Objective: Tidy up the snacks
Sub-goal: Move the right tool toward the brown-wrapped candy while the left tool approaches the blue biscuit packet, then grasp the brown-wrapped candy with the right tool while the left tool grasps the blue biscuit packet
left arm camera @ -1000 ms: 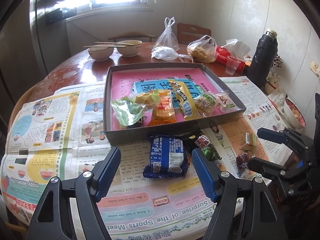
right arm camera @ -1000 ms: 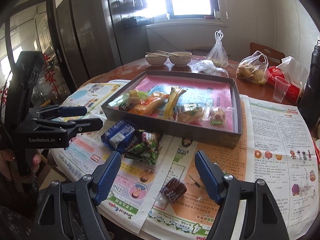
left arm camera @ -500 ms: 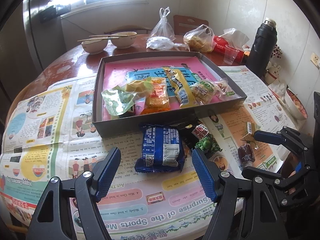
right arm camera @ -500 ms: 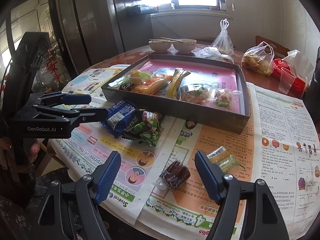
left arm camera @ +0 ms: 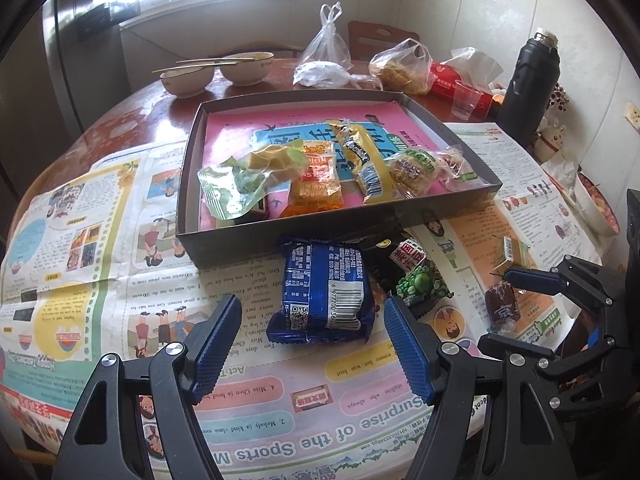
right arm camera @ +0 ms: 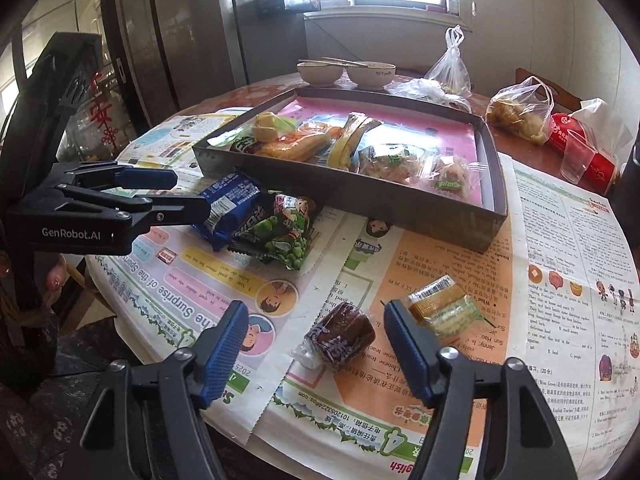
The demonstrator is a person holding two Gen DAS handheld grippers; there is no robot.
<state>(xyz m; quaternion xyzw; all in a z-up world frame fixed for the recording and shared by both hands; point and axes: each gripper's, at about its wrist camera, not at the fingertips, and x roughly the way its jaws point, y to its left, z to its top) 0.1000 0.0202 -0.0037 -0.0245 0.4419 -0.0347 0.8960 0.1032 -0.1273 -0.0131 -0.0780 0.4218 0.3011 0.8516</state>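
A dark shallow box (left arm camera: 280, 236) (right arm camera: 400, 204) with a pink liner holds several snack packets. On the newspaper in front of it lie a blue packet (left arm camera: 326, 294) (right arm camera: 228, 204), a green pea packet (left arm camera: 418, 280) (right arm camera: 286, 232), a dark red wrapped candy (left arm camera: 500, 304) (right arm camera: 340, 336) and a small gold-green packet (left arm camera: 512, 250) (right arm camera: 446, 306). My left gripper (left arm camera: 314, 324) (right arm camera: 188, 192) is open, its fingers either side of the blue packet's near end. My right gripper (right arm camera: 314, 330) (left arm camera: 516, 304) is open, its fingers either side of the dark red candy.
Two bowls with chopsticks (left arm camera: 216, 72), plastic bags (left arm camera: 328, 64), a red tissue pack (left arm camera: 456, 84), a clear cup (left arm camera: 466, 98) and a black flask (left arm camera: 530, 76) stand at the table's far side. Newspaper (left arm camera: 100, 220) covers the near half. The table edge is just below my grippers.
Both grippers have moved forward and lower toward the table. The left now straddles the blue packet and the right straddles the dark red candy. Both stay open.
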